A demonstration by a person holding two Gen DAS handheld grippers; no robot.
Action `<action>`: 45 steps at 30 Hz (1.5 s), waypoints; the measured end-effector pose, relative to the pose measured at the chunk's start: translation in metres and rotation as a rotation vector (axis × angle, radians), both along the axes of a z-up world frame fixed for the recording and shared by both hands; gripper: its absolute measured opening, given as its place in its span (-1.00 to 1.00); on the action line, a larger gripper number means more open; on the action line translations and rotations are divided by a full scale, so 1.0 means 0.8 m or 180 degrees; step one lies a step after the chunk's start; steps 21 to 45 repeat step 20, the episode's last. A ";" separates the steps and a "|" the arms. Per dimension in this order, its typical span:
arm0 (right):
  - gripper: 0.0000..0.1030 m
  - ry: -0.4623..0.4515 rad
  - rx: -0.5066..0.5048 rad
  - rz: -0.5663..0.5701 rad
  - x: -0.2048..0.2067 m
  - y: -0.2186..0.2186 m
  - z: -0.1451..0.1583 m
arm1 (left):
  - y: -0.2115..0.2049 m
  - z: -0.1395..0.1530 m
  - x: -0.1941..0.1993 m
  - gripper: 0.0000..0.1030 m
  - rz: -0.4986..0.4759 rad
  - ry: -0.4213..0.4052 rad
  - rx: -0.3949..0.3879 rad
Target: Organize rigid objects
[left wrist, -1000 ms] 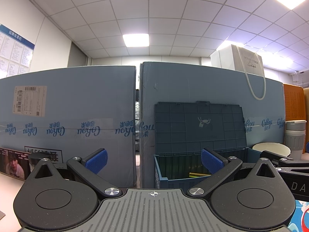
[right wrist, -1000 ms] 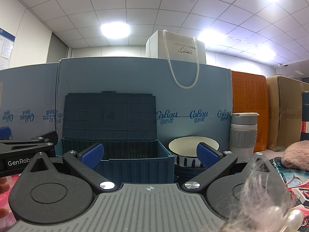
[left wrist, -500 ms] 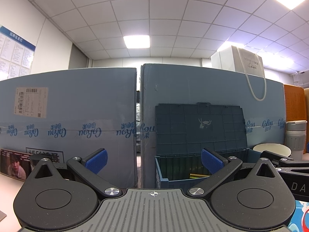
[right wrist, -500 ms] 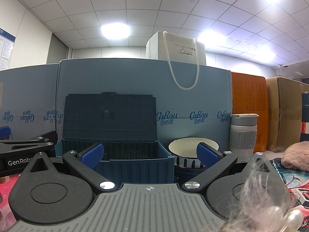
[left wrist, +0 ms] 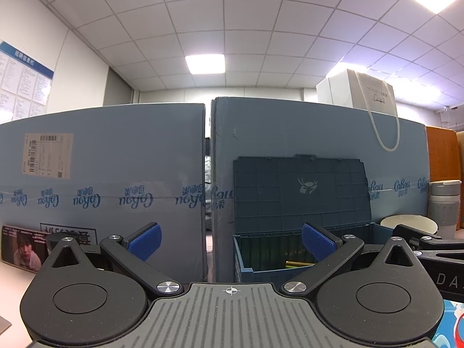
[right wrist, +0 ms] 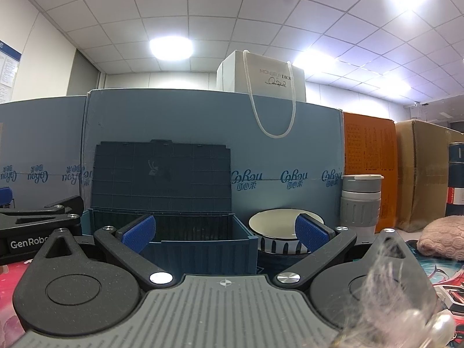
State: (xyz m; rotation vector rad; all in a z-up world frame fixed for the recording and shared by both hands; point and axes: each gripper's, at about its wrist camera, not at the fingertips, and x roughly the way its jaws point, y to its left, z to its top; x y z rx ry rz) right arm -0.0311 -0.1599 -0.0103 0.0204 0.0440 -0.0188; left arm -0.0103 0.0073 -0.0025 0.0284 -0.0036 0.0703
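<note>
A dark blue storage crate [right wrist: 200, 249] stands ahead with its lid [right wrist: 161, 177] leaning open against a blue cardboard wall. In the left wrist view the crate [left wrist: 261, 272] holds a yellowish stick-like item [left wrist: 298, 264]. My left gripper [left wrist: 231, 241] is open and holds nothing; it faces the crate's left corner. My right gripper [right wrist: 225, 232] is open too, with nothing between its blue pads, level with the crate's front right. A cream bowl [right wrist: 285, 226] sits right of the crate, a grey and white tumbler [right wrist: 361, 203] beyond it.
Tall blue cartons [left wrist: 116, 179] close off the back, with a white gift bag [right wrist: 261, 72] on top. Orange and brown boxes [right wrist: 400, 174] stand at the right. A pink knitted item [right wrist: 440, 237] and a dark flask [right wrist: 455, 182] are far right. A fluffy pearl trinket [right wrist: 406, 313] hangs near my right gripper.
Both views have tilted very slightly, so the crate and boxes sit a touch lower in frame. Both grippers stay open and nothing was picked up or released.
</note>
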 end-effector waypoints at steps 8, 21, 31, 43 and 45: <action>1.00 0.0003 -0.0016 -0.0011 0.000 0.001 0.000 | -0.002 0.000 0.000 1.00 0.0031 -0.0003 0.0024; 1.00 0.0001 -0.0013 -0.0012 0.001 0.001 0.000 | -0.003 0.000 0.000 1.00 0.0081 0.0021 0.0045; 1.00 0.0001 -0.0013 -0.0012 0.001 0.001 0.000 | -0.003 0.000 0.000 1.00 0.0081 0.0021 0.0045; 1.00 0.0001 -0.0013 -0.0012 0.001 0.001 0.000 | -0.003 0.000 0.000 1.00 0.0081 0.0021 0.0045; 1.00 0.0001 -0.0013 -0.0012 0.001 0.001 0.000 | -0.003 0.000 0.000 1.00 0.0081 0.0021 0.0045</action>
